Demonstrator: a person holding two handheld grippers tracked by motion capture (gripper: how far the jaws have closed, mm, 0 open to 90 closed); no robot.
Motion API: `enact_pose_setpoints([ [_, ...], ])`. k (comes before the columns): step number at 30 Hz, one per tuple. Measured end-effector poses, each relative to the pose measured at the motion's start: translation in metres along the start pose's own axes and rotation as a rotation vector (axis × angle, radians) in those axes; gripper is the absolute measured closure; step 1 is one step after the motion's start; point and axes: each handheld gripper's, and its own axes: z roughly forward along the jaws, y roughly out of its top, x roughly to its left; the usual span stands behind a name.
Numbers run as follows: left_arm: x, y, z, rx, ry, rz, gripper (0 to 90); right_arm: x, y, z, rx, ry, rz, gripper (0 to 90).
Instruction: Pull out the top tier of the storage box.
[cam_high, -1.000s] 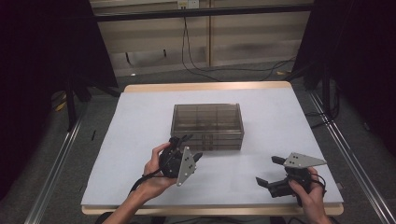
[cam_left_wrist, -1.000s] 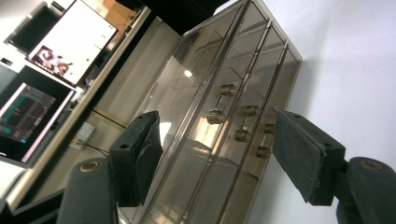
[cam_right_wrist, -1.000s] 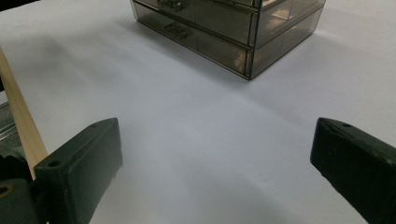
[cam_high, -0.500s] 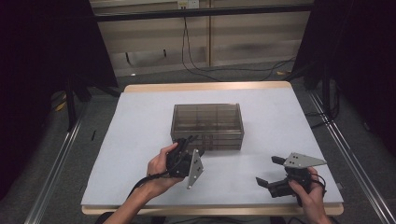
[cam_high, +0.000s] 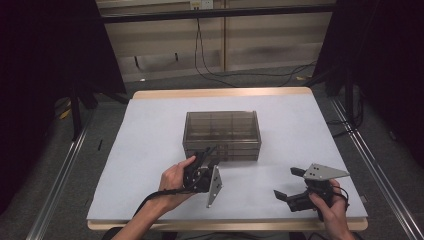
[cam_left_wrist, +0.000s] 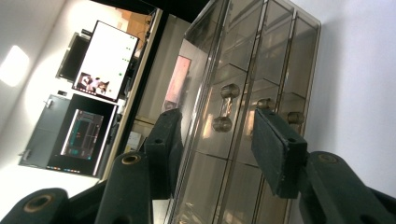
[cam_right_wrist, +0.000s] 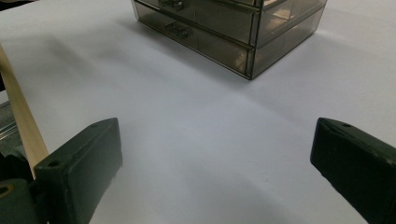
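A smoky see-through drawer box (cam_high: 222, 127) stands in the middle of the white table (cam_high: 150, 135). My left gripper (cam_high: 206, 154), rolled onto its side, points at the box's front left. In the left gripper view the box (cam_left_wrist: 261, 56) looms close, and a drawer's bar handle (cam_left_wrist: 225, 106) lies just beyond the gap of my left gripper (cam_left_wrist: 217, 135). The jaws have just been closing, and the pads (cam_left_wrist: 275, 149) touch nothing. My right gripper (cam_high: 286, 182) rests near the front right, wide open with nothing in it, and its own view shows my right gripper (cam_right_wrist: 217, 154) facing the box (cam_right_wrist: 224, 28) from a distance.
Two more drawer handles (cam_left_wrist: 265, 103) sit beside the first. The table's wooden front edge (cam_right_wrist: 18, 121) runs close to my right gripper. Cables (cam_high: 240, 72) trail over the floor behind the table. Bright monitors (cam_left_wrist: 105, 60) glow in the left gripper view.
My left gripper has edged toward the box's front and rolled further onto its side, and its jaws stand narrower. The right hand and gripper have not moved.
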Motion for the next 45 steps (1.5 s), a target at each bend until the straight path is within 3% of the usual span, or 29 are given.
enact_pose_setpoints([
  [5, -0.003, 0.003, 0.003, -0.003, 0.039, 0.062, 56.0, 0.000, 0.000, 0.000, 0.002, 0.003, -0.002, 2.2],
  [8, -0.004, 0.004, 0.004, -0.009, 0.033, 0.071, 58.5, 0.000, 0.000, 0.000, 0.001, 0.001, 0.000, 2.2],
  [9, -0.006, 0.005, 0.004, 0.011, 0.039, 0.089, 59.5, 0.000, 0.000, 0.000, 0.002, 0.002, -0.001, 2.2],
  [14, -0.009, 0.005, 0.006, 0.021, 0.052, 0.093, 61.8, 0.000, 0.000, 0.000, 0.004, 0.003, 0.001, 2.2],
  [16, -0.010, 0.007, 0.004, 0.023, 0.058, 0.121, 62.9, 0.000, 0.000, 0.000, 0.004, 0.003, 0.001, 2.2],
  [19, -0.012, 0.010, 0.004, 0.020, 0.066, 0.120, 65.9, 0.000, 0.000, 0.000, 0.004, 0.003, 0.002, 2.2],
  [23, -0.013, 0.011, 0.007, 0.037, 0.083, 0.161, 66.7, 0.001, 0.000, 0.000, 0.004, 0.003, 0.000, 2.2],
  [26, -0.014, 0.012, 0.009, 0.033, 0.083, 0.155, 67.6, 0.000, 0.000, 0.000, 0.002, 0.003, -0.002, 2.2],
  [33, -0.019, 0.012, 0.015, 0.077, 0.092, 0.204, 72.7, 0.000, 0.000, 0.000, 0.004, 0.003, -0.002, 2.2],
  [39, -0.019, 0.008, 0.021, 0.115, 0.089, 0.206, 75.4, 0.000, 0.000, 0.000, 0.002, 0.002, -0.003, 2.2],
  [42, -0.020, 0.008, 0.022, 0.122, 0.114, 0.203, 75.1, 0.000, 0.000, 0.000, 0.003, 0.003, -0.003, 2.2],
  [45, -0.022, 0.006, 0.026, 0.151, 0.101, 0.214, 76.2, 0.000, 0.000, 0.000, 0.005, 0.003, -0.001, 2.3],
])
